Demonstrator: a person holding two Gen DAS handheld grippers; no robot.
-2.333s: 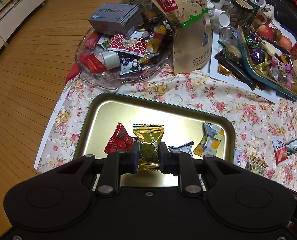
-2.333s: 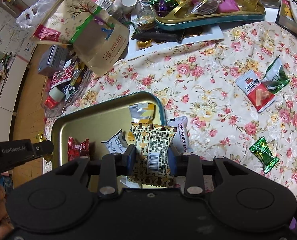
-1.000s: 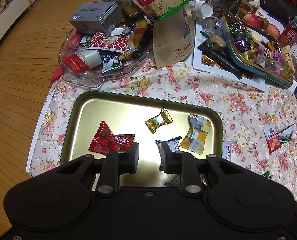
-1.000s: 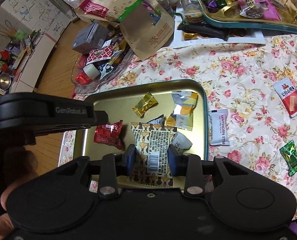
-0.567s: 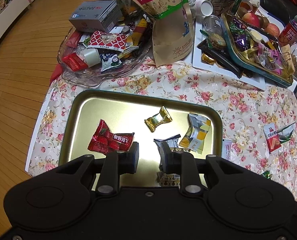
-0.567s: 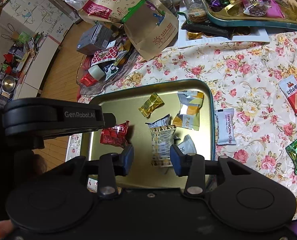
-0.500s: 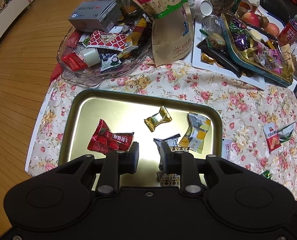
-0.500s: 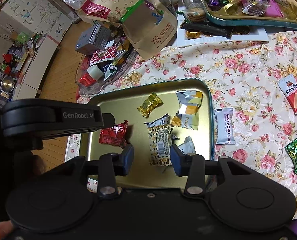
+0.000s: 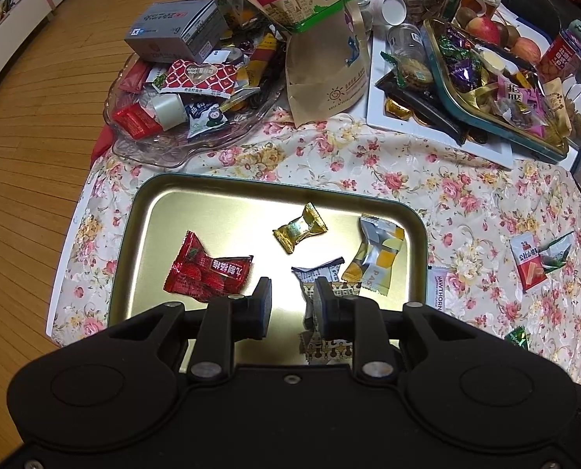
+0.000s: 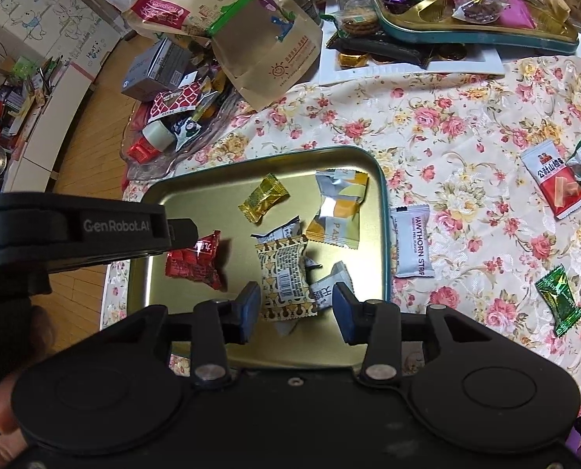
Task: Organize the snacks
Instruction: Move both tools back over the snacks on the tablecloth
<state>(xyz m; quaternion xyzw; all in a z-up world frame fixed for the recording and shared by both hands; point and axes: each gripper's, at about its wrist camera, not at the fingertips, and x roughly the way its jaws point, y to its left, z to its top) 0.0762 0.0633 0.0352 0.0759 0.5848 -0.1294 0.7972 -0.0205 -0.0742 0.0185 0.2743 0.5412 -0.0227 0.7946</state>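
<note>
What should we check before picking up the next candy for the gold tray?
1. Right tongs empty: ok. They have just been opening, and the tan patterned packet lies loose in the gold tray.
2. Left tongs empty: ok, nothing sits between them.
3. Room left in the tray: ok, bare metal shows beside the red candy and the gold candy.
4. Snacks left on the cloth: not ok. The white hawthorn strip, the green candy and the red and white packet lie outside.
5. Nearest one free to grab: ok, the hawthorn strip lies flat beside the tray rim, uncovered.
</note>
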